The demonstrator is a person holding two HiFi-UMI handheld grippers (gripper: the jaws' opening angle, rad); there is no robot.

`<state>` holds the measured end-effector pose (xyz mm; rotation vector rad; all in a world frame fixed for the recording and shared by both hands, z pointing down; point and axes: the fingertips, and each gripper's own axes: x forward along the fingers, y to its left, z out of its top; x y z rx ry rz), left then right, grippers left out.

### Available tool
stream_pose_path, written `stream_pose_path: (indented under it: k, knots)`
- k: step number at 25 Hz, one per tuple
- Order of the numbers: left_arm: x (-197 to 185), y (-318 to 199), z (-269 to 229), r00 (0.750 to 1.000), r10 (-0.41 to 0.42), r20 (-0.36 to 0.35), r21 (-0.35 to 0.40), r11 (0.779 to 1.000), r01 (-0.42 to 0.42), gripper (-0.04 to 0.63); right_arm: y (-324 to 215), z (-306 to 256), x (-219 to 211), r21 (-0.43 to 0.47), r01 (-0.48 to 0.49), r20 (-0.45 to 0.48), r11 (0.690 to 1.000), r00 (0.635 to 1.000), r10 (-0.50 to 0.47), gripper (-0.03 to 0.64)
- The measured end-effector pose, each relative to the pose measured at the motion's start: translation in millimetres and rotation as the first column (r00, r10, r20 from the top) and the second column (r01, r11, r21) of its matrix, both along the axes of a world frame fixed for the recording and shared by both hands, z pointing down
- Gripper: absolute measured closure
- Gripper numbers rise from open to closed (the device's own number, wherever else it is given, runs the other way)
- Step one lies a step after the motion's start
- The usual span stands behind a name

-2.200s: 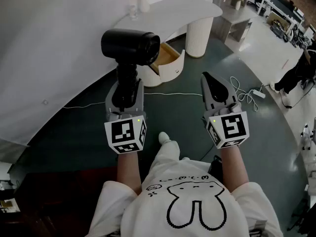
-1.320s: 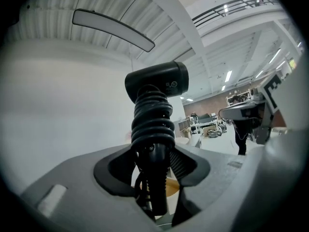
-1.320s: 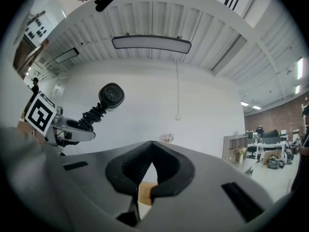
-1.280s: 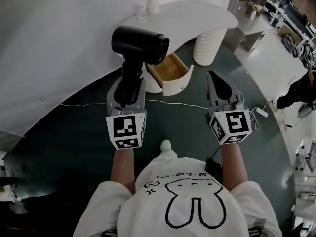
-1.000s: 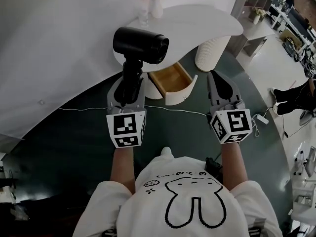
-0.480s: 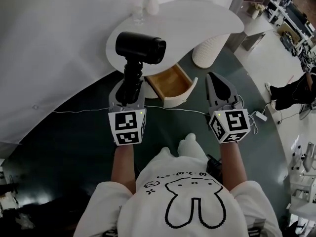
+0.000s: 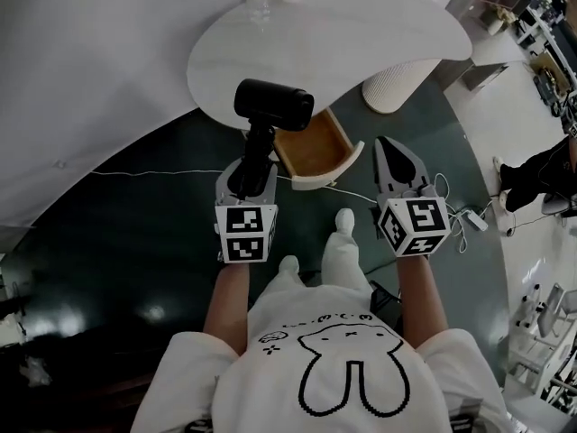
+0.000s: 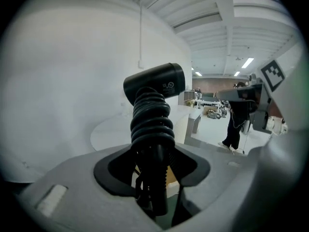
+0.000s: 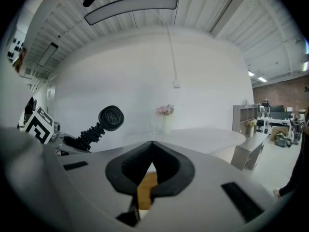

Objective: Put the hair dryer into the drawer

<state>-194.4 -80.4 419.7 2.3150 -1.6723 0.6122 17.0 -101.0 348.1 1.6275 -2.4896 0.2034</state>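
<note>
Black hair dryer: standing upright in the left gripper, barrel pointing right in head view, hanging just left of the open drawer and not inside it.
Dryer handle: black cord is coiling round it; the coiled part is sitting between the left pads, which are touching it on both sides.
Left gripper state: jaws are standing fairly wide and clamping the wrapped handle; the dryer head is rising above the fingertips.
Right gripper: jaws are sitting together with the pads meeting at the tips, gripping nothing; it is hovering right of the drawer, well apart from the dryer.
Drawer: pulled out from under the white table, white curved front, wooden inside; only its bare wooden bottom is showing. It is lying beyond and between the two grippers in head view.
Right gripper view: a strip of the drawer's wood is showing through the slit below the closed pads.
Table top: a vase of flowers is standing at the far edge, by the wall.
Floor: dark, with a white cable running across it.
</note>
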Motion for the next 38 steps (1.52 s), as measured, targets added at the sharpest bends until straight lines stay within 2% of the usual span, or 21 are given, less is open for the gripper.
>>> stream_pose_path:
  k: [5,10,17,21,24,33,38]
  knots:
    - [34.3,-19.1,43.4,0.999,-0.025,0.022,-0.107,0.994,0.027,0.388,-43.3,32.3,26.2,-0.075,0.043,0.028,0.996,0.999,-0.041,0.618]
    - [62.6,-34.3,80.5,0.997,-0.055,0.048,-0.203,0.977,0.064,0.388,-88.6,54.8,43.5,-0.125,0.111,0.044,0.986,0.993,-0.106,0.618]
    - [104.5,-49.5,128.9,0.992,-0.104,0.068,-0.328,0.937,0.121,0.388,-139.1,84.3,62.1,-0.183,0.237,0.042,0.954,0.971,-0.233,0.618]
    - [125.2,-56.5,153.9,0.99,-0.119,0.082,-0.406,0.903,0.142,0.388,-161.7,101.0,76.0,-0.219,0.287,0.042,0.933,0.958,-0.285,0.618]
    - [134.1,-62.4,169.1,0.989,-0.11,0.095,-0.449,0.882,0.141,0.388,-179.0,109.9,83.1,-0.24,0.304,0.049,0.922,0.952,-0.302,0.618]
    - [146.3,-63.6,171.0,0.993,-0.028,0.115,-0.48,0.874,0.081,0.39,-194.4,132.7,86.7,-0.296,0.315,0.084,0.902,0.949,-0.304,0.618]
    - [156.7,-55.6,178.8,0.996,0.016,0.09,-0.535,0.844,0.035,0.39,-193.2,139.0,88.8,-0.325,0.294,0.09,0.899,0.956,-0.281,0.618]
